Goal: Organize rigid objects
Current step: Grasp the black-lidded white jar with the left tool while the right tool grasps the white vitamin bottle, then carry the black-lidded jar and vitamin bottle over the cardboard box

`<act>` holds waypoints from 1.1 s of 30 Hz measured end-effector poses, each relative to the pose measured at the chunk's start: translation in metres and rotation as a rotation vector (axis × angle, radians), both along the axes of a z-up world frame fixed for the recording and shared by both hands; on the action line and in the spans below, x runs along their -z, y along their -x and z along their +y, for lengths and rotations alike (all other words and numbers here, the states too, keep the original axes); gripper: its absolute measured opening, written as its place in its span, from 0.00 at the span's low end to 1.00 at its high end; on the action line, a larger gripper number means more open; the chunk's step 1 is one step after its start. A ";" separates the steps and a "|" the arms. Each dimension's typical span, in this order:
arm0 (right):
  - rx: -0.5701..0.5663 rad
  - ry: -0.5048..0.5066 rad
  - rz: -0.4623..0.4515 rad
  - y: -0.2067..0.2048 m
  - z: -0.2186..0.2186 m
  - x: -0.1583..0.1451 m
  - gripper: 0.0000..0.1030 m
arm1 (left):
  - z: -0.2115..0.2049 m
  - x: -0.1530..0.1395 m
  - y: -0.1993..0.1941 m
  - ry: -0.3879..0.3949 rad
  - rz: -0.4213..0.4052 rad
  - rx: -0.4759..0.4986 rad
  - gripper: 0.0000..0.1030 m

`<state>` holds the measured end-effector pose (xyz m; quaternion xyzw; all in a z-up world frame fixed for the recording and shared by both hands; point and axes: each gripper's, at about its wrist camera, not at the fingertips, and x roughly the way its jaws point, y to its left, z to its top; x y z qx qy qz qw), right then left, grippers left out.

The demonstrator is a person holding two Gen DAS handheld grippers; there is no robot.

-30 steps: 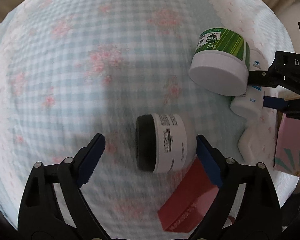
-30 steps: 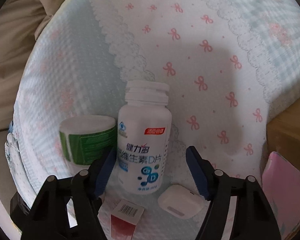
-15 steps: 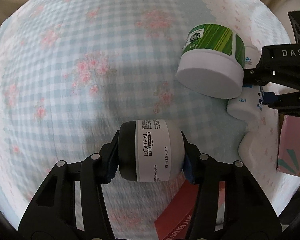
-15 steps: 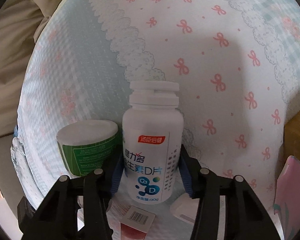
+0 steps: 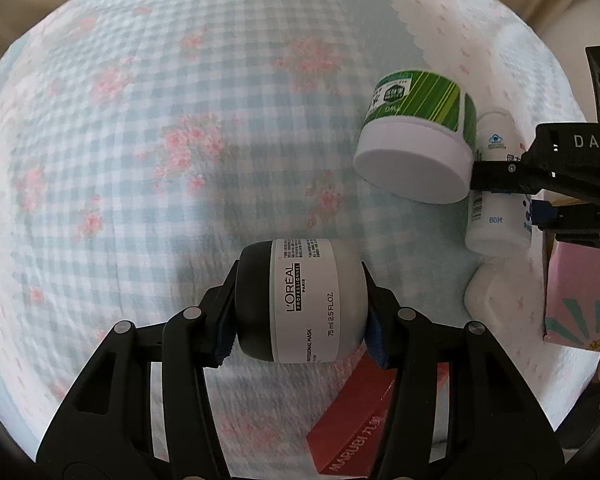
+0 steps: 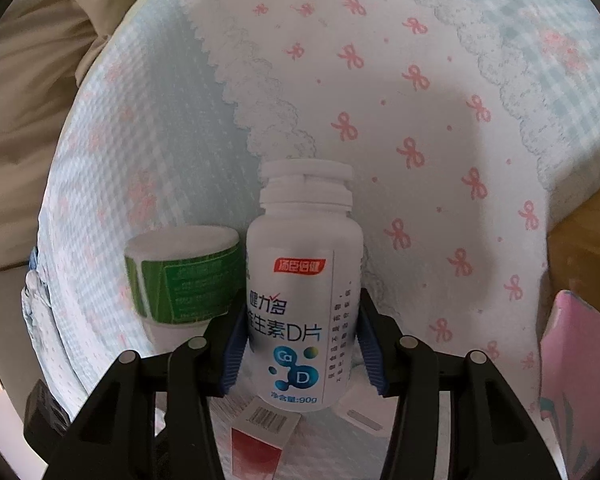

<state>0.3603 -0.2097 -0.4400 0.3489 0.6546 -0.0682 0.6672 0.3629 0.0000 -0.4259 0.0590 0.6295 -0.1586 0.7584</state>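
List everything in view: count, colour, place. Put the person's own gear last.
L'Oreal jar: one, grey with black lid, on its side between the left pads.
Vitamin bottle: one, white, between the right pads.
Green-label tub: one, white, beside the vitamin bottle.
Red box: one, on the bedspread.
White case: one, near the pink box.
Pink box: one, at the right edge.
Bedspread: one, blue check with pink flowers.
Left gripper: black, shut.
Right gripper: black, shut.
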 end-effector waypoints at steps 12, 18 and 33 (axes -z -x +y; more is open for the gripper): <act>-0.001 0.005 -0.138 0.034 -0.001 -0.082 0.45 | 0.020 -0.106 0.025 0.104 -0.109 -0.020 0.46; 0.010 0.014 -0.222 0.074 -0.007 -0.150 0.45 | 0.016 -0.171 0.053 0.162 -0.165 0.006 0.46; 0.042 0.105 -0.330 0.187 -0.063 -0.272 0.45 | -0.062 -0.267 0.142 0.216 -0.217 0.097 0.46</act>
